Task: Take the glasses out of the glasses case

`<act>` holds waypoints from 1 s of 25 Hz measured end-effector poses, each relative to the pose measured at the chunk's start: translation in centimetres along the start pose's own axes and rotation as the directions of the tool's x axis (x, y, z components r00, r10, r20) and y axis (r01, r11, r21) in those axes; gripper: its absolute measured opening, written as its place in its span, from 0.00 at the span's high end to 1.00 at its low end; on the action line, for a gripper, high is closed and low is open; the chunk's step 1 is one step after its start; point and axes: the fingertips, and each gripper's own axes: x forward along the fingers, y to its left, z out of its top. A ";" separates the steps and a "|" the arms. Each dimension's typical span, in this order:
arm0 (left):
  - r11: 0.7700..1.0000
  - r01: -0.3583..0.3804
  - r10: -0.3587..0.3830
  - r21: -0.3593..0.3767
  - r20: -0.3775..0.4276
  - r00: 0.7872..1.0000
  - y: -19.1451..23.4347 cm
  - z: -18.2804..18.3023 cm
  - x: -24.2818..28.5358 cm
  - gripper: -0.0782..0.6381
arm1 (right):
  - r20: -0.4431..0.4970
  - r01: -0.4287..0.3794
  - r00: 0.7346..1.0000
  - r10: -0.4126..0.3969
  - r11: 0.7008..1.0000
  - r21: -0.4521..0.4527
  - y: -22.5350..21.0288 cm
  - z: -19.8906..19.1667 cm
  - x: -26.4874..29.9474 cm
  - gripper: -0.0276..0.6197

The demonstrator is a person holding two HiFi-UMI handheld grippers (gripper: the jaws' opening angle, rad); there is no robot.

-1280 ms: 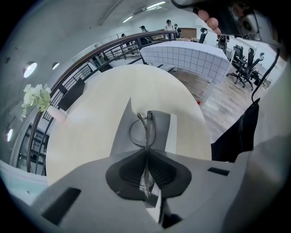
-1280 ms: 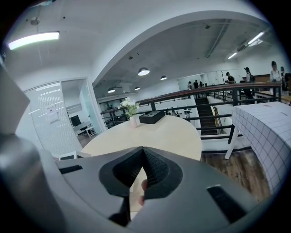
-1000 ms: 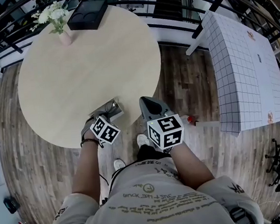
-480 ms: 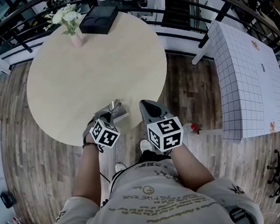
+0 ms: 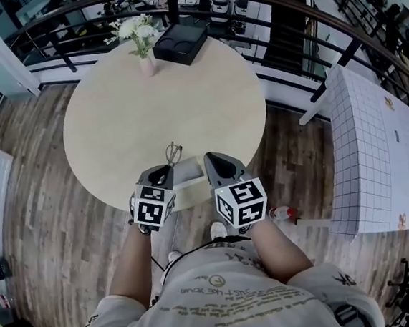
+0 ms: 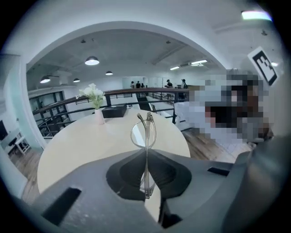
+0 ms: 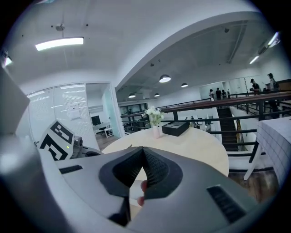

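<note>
My left gripper (image 5: 163, 172) (image 6: 146, 152) is shut on clear-framed glasses (image 5: 172, 153) (image 6: 144, 133). It grips them by a folded temple, and the lenses stick out edge-on past the jaws, over the round table (image 5: 114, 125). The pale grey glasses case (image 5: 185, 174) lies at the table's near edge, between the two grippers. My right gripper (image 5: 210, 158) (image 7: 143, 152) hangs just right of the case. Its jaws meet at the tips and I see nothing held between them.
At the table's far side stand a pink vase of white flowers (image 5: 144, 57) (image 7: 155, 129) and a black tray (image 5: 182, 43) (image 7: 176, 128). A white gridded table (image 5: 376, 157) stands to the right. A bottle with a red cap (image 5: 281, 213) lies on the wooden floor. A railing runs behind the table.
The head view has swung, so the table now sits further right and higher. Both grippers have come forward to the table edge, and the glasses now reach past the case.
</note>
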 end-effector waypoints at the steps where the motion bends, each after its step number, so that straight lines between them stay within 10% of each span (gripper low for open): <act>1: 0.999 -0.014 0.015 -0.032 0.030 0.999 0.4 0.6 -0.7 0.85 | 0.007 -0.012 1.000 0.012 1.000 -0.006 0.5 0.3 0.3 0.94; 8: 0.966 -0.163 0.200 -0.203 0.179 0.963 4.4 4.5 -6.5 0.85 | 0.051 -0.105 0.993 0.108 0.993 -0.057 4.8 3.2 2.4 0.94; 19: 0.853 -0.382 0.489 -0.357 0.287 0.824 7.7 5.3 -17.6 0.85 | 0.104 -0.215 0.969 0.225 0.971 -0.102 12.8 5.9 3.0 0.94; 25: 0.836 -0.403 0.512 -0.371 0.266 0.817 6.8 2.8 -19.7 0.85 | 0.117 -0.228 0.964 0.238 0.969 -0.091 15.4 5.3 2.0 0.94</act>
